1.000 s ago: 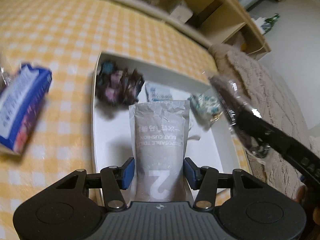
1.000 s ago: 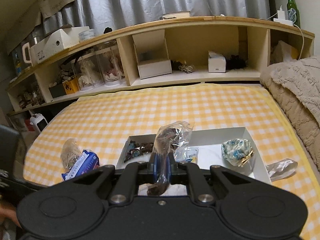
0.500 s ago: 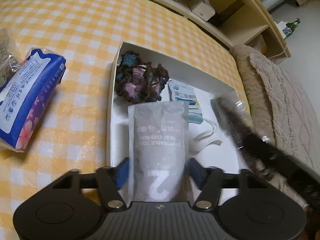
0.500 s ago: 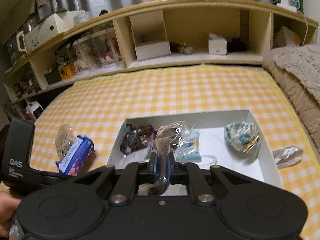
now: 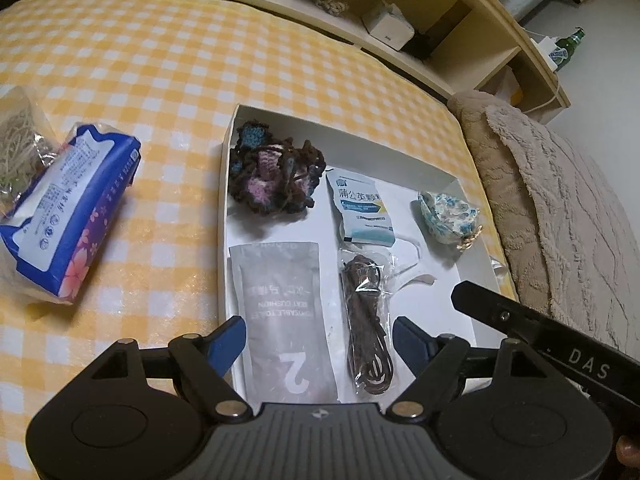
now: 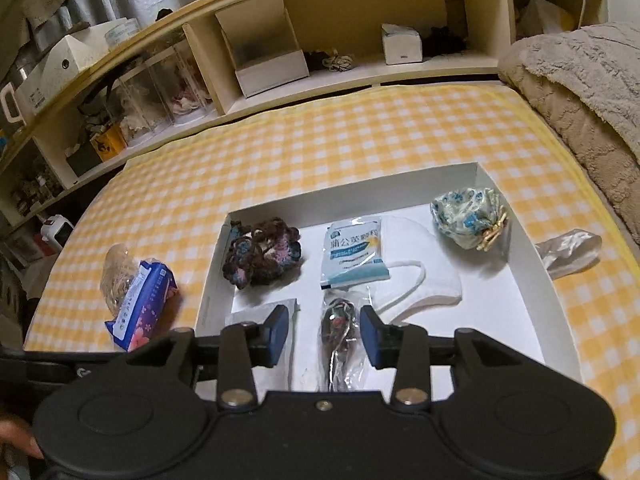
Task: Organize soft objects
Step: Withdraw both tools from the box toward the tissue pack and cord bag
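Note:
A white tray lies on the yellow checked bed. In it lie a grey seat-cushion pouch, a clear bag of brown cord, a dark crochet piece, a blue-white sachet, a white mask and a floral pouch. My left gripper is open and empty over the grey pouch and cord bag. My right gripper is open and empty around the cord bag.
A blue tissue pack and a bag of pale strands lie left of the tray. A crumpled clear wrapper lies at its right. A beige blanket lies to the right. Wooden shelves run behind.
Both grippers have opened. The left let go of the grey pouch and the right let go of the cord bag; both items now lie in the tray's near end.

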The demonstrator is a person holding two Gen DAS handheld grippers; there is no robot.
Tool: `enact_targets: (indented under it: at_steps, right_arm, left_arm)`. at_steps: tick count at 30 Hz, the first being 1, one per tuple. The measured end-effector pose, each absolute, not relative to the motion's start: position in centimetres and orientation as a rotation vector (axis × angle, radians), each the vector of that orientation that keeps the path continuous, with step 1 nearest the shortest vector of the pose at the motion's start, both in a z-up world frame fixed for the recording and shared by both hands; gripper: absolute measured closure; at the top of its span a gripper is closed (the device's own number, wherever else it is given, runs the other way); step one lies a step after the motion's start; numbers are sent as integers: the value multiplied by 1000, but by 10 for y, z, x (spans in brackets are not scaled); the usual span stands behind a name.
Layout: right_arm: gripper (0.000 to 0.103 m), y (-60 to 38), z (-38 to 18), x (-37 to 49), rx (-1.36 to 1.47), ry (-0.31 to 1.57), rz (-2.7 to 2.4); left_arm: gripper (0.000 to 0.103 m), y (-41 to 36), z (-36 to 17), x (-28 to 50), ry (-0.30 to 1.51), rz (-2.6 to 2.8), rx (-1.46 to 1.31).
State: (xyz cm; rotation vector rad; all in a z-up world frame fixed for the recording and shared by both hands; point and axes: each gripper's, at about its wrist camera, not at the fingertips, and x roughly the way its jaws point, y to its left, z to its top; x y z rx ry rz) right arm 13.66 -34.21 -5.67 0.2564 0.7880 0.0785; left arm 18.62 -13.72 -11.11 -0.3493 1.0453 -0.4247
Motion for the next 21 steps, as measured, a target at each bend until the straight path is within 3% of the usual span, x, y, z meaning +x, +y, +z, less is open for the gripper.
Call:
enact_targets:
  at_steps: [9, 12, 21]
  right_arm:
    - [45, -337, -46, 125, 214, 776, 52]
    - [34, -337, -42, 120, 204, 774, 32]
    - [22, -340, -29, 99, 207, 753, -18]
  left_arm:
    - [20, -130, -101, 176, 1017, -418, -316]
    - [20, -127, -97, 173, 1003, -413, -300]
    - [11, -119, -78, 159, 932, -395, -215]
